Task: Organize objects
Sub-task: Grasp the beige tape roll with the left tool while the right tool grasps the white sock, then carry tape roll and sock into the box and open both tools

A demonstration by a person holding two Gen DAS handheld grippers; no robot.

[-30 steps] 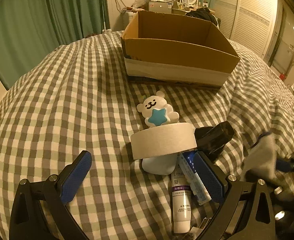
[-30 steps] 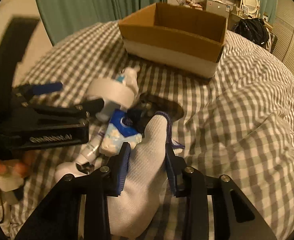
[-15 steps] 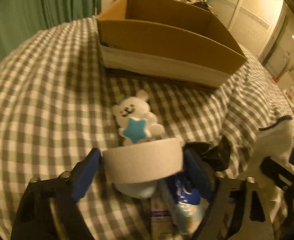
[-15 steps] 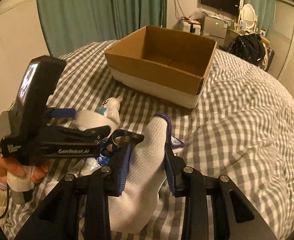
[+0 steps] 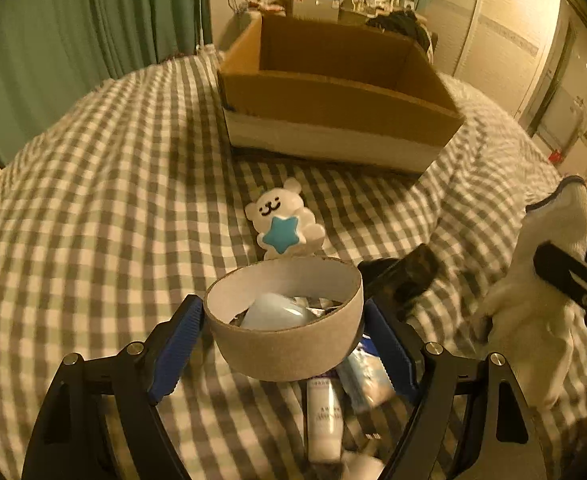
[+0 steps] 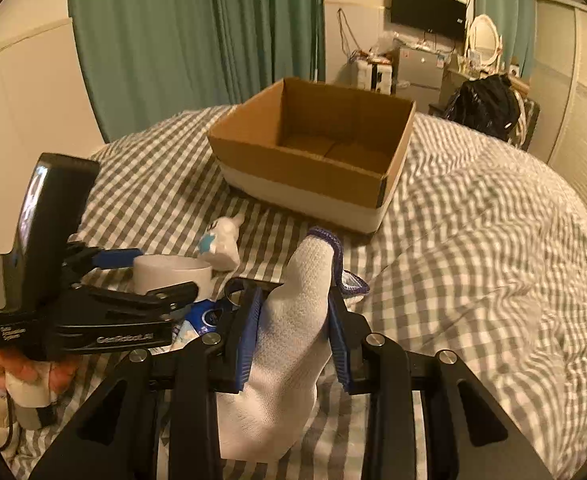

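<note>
My left gripper [image 5: 283, 340] is shut on a white tape roll [image 5: 285, 344] and holds it above the bed; the roll also shows in the right wrist view [image 6: 171, 272]. My right gripper [image 6: 293, 334] is shut on a white sock [image 6: 289, 340] with a purple cuff, lifted off the bed; the sock shows at the right of the left wrist view [image 5: 541, 312]. An open, empty cardboard box [image 6: 317, 152] stands farther back on the bed, also in the left wrist view [image 5: 333, 96].
On the checked bedspread [image 5: 93, 220] lie a white bear toy with a blue star [image 5: 283, 226], a black object [image 5: 409, 276], a white tube [image 5: 323, 412] and a blue-white packet [image 5: 367, 372]. Green curtains [image 6: 197, 40] hang behind.
My left gripper has closed on the tape roll and lifted it off the pile. My right gripper has raised the sock higher off the bed.
</note>
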